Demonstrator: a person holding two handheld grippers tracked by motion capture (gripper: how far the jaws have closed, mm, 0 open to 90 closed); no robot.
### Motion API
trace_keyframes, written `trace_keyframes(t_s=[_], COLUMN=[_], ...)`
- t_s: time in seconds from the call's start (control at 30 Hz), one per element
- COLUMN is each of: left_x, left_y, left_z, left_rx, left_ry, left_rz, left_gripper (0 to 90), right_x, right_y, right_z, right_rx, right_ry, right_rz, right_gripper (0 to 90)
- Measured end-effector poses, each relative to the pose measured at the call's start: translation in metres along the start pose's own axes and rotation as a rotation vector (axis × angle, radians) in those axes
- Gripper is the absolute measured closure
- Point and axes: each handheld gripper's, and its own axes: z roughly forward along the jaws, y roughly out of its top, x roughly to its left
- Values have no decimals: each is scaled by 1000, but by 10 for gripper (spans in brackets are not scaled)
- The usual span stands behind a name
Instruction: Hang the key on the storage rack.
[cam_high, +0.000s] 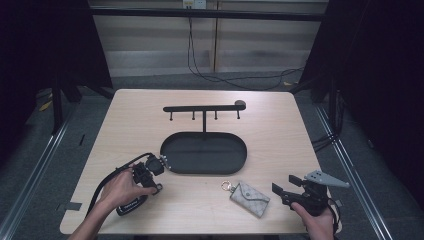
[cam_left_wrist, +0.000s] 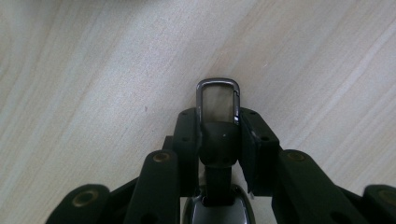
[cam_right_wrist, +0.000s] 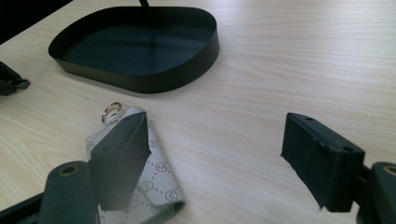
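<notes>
Metal clasp (cam_left_wrist: 218, 100) clenched in left tool (cam_left_wrist: 218, 140), body hidden; right tool (cam_right_wrist: 224, 158) released.

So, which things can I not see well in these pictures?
- Clip in the left tongs, left gripper view: its lower end is cut off by the bottom edge, behind the jaws.
- Pouch, right gripper view: one jaw covers part of it.
- Rack hooks, high view: too small to tell their shape.
</notes>
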Motion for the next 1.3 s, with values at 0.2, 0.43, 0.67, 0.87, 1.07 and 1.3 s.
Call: trace_keyframes(t_s=[0.2, 0.43, 0.67, 0.87, 1.07, 1.3], left_x=[3, 7, 9, 11, 12, 13], left_y=[-3, -4, -5, -8, -9, -10], left_z=[-3, -19, -28, -46, -55, -64], left_rx=[-34, -77, -104, -143, -159, -176], left_ry=[-16, -35, -26, -36, -30, -45], left_rz=[-39, -52, -69, -65, -74, -58], left_gripper=[704, 705, 705, 705, 705, 705], right_x=[0, 0, -1, -1, -1, -2], right_y=[0, 0, 0, 0, 0, 0], right_z=[1, 0, 1, 2, 2, 2], right_rx=[2, 0, 8, 9, 11, 10], right_ry=[-1, -3, -2, -5, -6, -6], right_rz=[0, 3, 7, 7, 11, 10], right_gripper=[228, 228, 228, 228, 228, 228])
